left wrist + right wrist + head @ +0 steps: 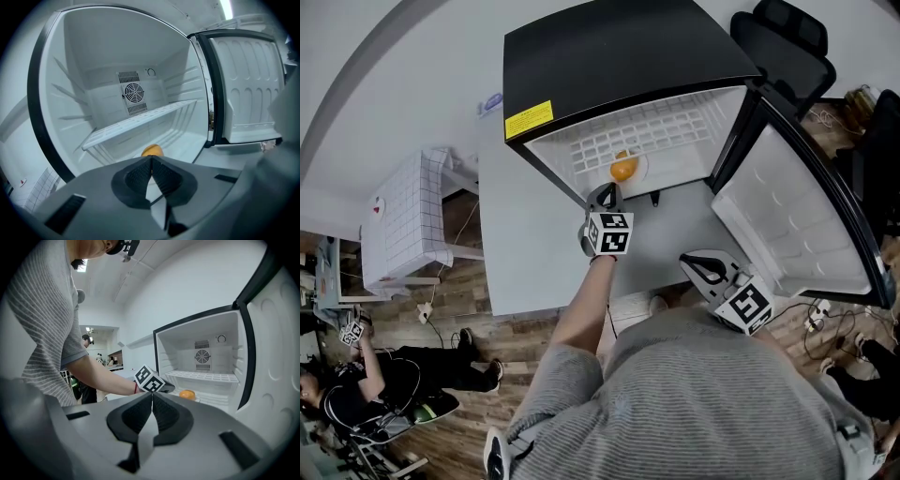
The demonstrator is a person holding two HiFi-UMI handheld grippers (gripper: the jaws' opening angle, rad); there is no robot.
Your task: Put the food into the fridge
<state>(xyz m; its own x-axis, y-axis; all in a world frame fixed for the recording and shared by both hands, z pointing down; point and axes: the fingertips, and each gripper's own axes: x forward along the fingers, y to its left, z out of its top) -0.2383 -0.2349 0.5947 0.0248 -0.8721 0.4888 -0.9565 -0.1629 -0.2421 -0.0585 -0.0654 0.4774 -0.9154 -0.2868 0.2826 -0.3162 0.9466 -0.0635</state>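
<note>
An orange fruit (623, 169) lies on the floor of the open black fridge (609, 56), on a small white plate (641, 169). It also shows past the left gripper's tips as the orange (152, 150), and as the orange (187, 394) in the right gripper view. My left gripper (604, 197) is just outside the fridge mouth, shut, with nothing between its jaws. My right gripper (701, 266) hangs lower right on the table side, shut and empty.
The fridge door (797, 216) stands swung open at the right. A wire shelf (140, 123) crosses the fridge interior. The fridge stands on a grey table (525, 234). A white grid-pattern box (408, 216) stands left; a dark office chair (787, 42) is behind. Another person (356, 384) sits at lower left.
</note>
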